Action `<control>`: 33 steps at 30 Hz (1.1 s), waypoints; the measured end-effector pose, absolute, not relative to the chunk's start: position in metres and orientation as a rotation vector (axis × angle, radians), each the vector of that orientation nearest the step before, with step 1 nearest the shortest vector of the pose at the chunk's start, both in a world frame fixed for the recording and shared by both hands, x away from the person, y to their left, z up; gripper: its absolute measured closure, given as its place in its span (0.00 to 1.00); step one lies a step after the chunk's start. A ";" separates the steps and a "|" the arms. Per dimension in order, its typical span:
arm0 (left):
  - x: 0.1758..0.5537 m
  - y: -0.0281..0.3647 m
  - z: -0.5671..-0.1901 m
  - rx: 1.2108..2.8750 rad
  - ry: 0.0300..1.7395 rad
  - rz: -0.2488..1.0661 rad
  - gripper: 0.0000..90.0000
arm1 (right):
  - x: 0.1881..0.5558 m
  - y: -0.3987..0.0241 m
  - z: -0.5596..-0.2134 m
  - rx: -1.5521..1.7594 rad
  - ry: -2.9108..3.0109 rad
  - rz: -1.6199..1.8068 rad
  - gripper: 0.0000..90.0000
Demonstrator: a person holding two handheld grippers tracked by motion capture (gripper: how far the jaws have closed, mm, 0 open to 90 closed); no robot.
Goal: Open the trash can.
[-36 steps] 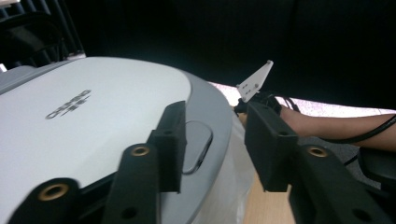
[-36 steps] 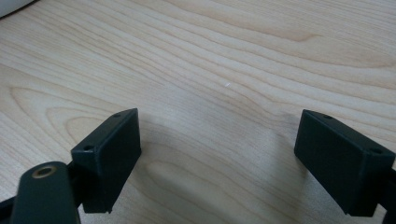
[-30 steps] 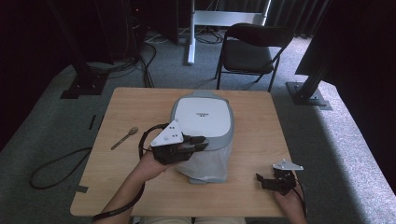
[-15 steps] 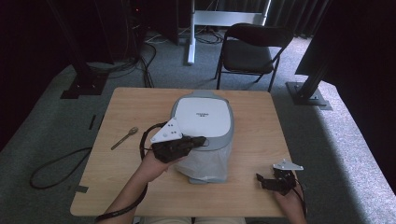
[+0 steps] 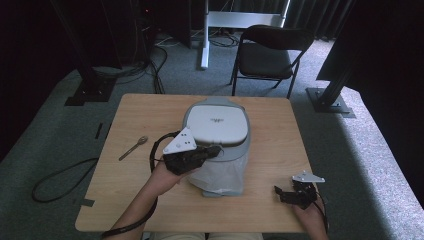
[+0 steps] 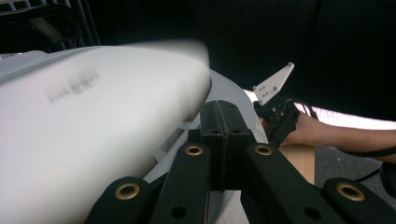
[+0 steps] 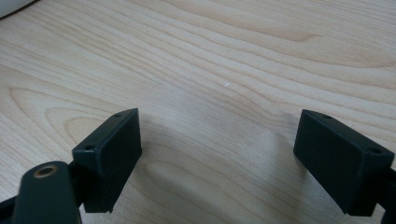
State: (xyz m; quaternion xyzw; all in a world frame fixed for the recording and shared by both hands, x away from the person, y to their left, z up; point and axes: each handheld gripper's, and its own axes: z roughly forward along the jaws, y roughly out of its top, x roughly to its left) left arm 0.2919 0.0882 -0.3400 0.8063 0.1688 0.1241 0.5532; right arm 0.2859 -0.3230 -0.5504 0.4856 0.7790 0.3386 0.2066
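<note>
Left claw (image 5: 212, 150) is pressed together on the thin plastic bag (image 5: 225, 172) under the white lid (image 5: 217, 122); could tear or slip free if yanked; right claw (image 5: 282, 192) sits spread over the worktop (image 5: 150, 112).

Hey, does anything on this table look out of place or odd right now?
A spoon lies alone near the table's left edge, apart from the work. Under the grey appliance, a clear plastic bag hangs crumpled off its front, beside the shut left gripper. Nothing looks spilled or broken.
</note>
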 end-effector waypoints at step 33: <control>0.291 0.107 -0.328 1.912 0.486 0.221 0.20 | 0.286 -0.323 -0.550 1.351 2.174 0.944 0.15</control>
